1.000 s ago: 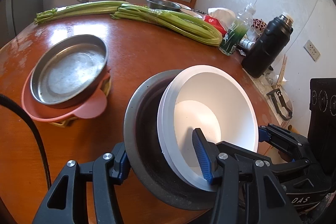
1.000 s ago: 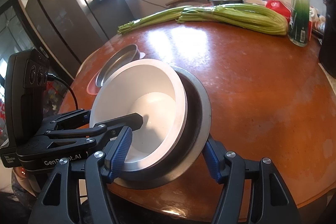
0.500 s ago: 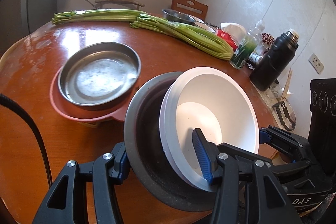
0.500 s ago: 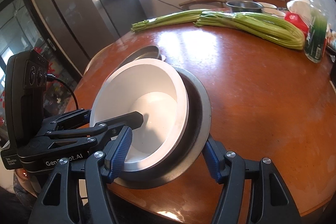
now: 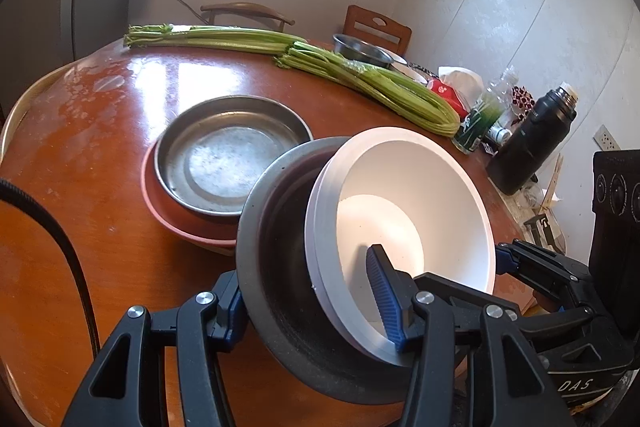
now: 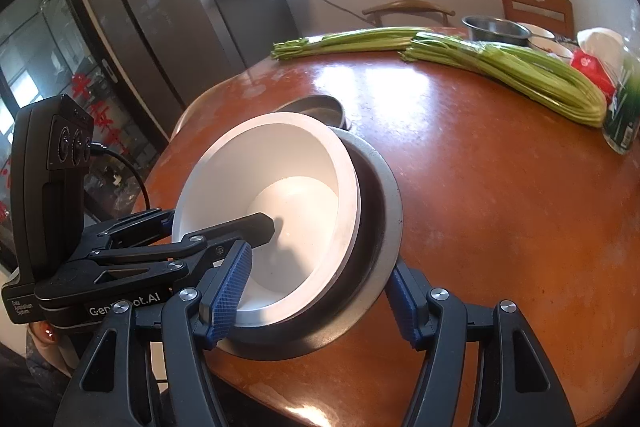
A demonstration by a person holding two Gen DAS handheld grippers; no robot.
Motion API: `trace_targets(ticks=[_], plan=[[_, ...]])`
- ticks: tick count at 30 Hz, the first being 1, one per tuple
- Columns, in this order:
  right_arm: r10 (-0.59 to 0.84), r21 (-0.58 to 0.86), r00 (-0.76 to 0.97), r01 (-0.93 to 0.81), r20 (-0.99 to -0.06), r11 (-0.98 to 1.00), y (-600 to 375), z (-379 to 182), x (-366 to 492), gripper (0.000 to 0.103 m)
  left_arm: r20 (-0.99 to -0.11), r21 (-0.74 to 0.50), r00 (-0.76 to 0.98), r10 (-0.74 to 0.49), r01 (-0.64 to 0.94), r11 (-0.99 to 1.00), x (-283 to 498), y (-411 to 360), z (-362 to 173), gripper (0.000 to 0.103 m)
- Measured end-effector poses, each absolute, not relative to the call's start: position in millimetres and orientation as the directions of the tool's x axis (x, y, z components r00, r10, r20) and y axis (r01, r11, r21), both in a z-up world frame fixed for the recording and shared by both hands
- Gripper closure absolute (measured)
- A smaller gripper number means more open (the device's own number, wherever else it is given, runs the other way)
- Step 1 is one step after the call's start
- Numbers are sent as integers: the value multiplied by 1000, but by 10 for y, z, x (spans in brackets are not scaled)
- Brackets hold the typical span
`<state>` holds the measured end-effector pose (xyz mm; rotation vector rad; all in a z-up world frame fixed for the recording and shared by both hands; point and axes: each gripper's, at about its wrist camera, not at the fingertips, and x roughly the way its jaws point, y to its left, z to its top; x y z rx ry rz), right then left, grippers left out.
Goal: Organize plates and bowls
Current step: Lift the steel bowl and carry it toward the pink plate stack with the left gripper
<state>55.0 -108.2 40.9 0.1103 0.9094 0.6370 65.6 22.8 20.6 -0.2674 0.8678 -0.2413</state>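
A white bowl [image 5: 404,211] nested in a grey metal pan [image 5: 276,267] is held tilted above the near edge of the round wooden bench [image 5: 100,195], clamped from opposite sides by the left gripper [image 5: 308,303] and the right gripper [image 6: 316,291]. Just beyond, a steel plate [image 5: 228,155] is seen stacked on a pink dish [image 5: 168,211]. Celery stalks [image 5: 360,83] are laid along the far edge.

Two wrist fisheyes, each looking steeply down along its own tool at close range: the left faces right across the worktop [image 5: 120,227], the right faces left. Both share the white bowl [image 5: 400,203], celery [image 6: 512,67] and window.
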Motion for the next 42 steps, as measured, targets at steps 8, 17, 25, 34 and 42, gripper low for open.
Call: trace_targets(ticks=[8,17,25,34,42], plan=[[567,335,440,-500,-696,799,-916,483,633,36,-706,-333,642,-300,72,940,682,403,259,50],[577,324,440,-525,-687,787,-784,552,699,36,-694,-332,661,-286,59,941,711,522,322,50],[583,319,440,-539,-683,780,-687,591,787,36,-691,-329,668,-276,50,943,765,606,361,50],[581,299,463,-548,-669,781,-614,690,867,36,-683,-321,677,-276,61,945,882,657,465,50],[595,309,467,-553,-654,774,-589,724,1034,36,-685,-299,682,-258,60,952,1031,700,550,50]])
